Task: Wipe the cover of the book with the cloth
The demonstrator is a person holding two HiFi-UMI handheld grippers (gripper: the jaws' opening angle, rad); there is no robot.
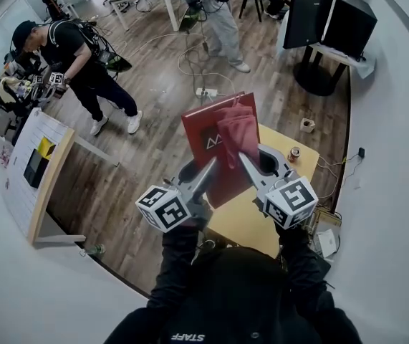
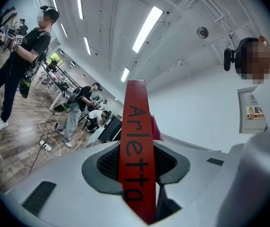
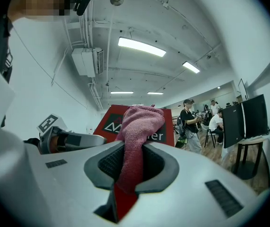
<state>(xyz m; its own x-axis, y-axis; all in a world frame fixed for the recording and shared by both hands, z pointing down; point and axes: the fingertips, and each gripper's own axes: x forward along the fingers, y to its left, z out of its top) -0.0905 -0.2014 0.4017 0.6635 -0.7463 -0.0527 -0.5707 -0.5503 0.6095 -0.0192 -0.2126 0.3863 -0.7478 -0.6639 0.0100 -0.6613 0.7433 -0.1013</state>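
A red book (image 1: 211, 138) is held up in the air above the yellow table (image 1: 251, 221), its cover facing me. My left gripper (image 1: 205, 180) is shut on the book's lower left edge; in the left gripper view the red spine (image 2: 135, 150) with black lettering runs up between the jaws. My right gripper (image 1: 249, 169) is shut on a pink-red cloth (image 1: 238, 135), which lies against the cover. In the right gripper view the cloth (image 3: 137, 136) rises from the jaws in front of the book (image 3: 107, 122).
A small can (image 1: 294, 153) stands at the table's far right corner, a tape roll (image 1: 306, 125) on the floor beyond. People (image 1: 75, 63) stand on the wooden floor to the left and back. A white wall curves along the right.
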